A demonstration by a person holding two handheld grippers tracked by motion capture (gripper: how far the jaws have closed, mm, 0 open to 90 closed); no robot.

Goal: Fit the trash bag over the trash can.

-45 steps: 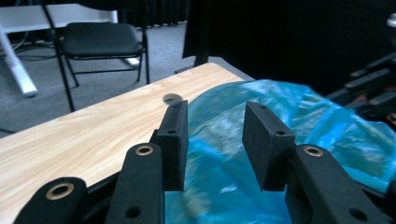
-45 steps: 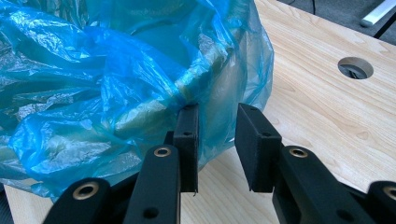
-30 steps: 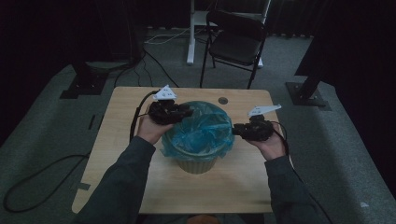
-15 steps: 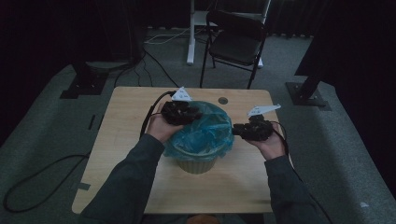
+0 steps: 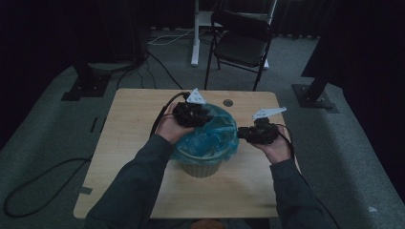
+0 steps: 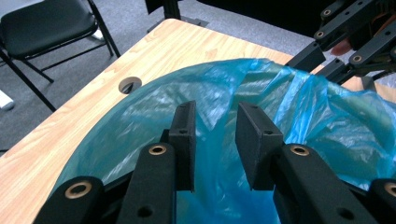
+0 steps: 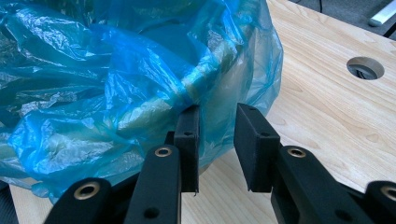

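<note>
Beyond the bag, the right gripper, from the left gripper view.

Right claw, jaws parted, against blue bag draped over a pale bin rim; wooden counter, round hole.

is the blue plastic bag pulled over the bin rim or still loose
Pulled over: the blue plastic bag drapes outside the beige bin rim on the right gripper's side.

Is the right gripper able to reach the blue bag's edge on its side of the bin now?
Probably yes. The right gripper sits just beside the blue bag where it folds over the bin rim, jaws apart, with nothing between them and the plastic.
</note>
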